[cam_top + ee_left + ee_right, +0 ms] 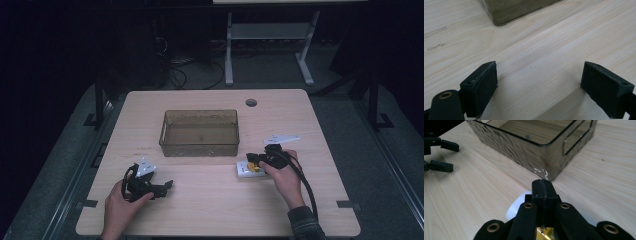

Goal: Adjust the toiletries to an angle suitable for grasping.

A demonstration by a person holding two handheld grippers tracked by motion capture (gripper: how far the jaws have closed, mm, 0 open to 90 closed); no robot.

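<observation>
1. Near the table's front right, the right gripper (256, 159) sits over a small white object (244, 171) with a yellow part (257, 169) on top. In the right gripper view the jaws are pressed together with no gap, and a sliver of yellow shows just below them. Whether they pinch the yellow part or only rest above it, I cannot tell.
2. White object lies flat on the wooden table (210, 205), just in front of the bin's near right corner, apart from it.
3. Translucent brown bin (199, 133) stands mid-table; no contents visible through its walls.
4. Left gripper (169, 186) rests low at the front left, well apart from the object. Jaws spread wide in the left gripper view, bare table between them, holding nothing.
5. Risk, as I judge it: if the pinch is only on the yellow part's edge, lifting could let the white object slip or swing free and drop back on the table.
6. Second risk: the bin's wall is close ahead of the right gripper. A low carry could knock the rim and shove the bin, since the left gripper is not bracing it.
7. Cable (306, 185) trails back along the person's right forearm; a snag could jerk the hold.
</observation>
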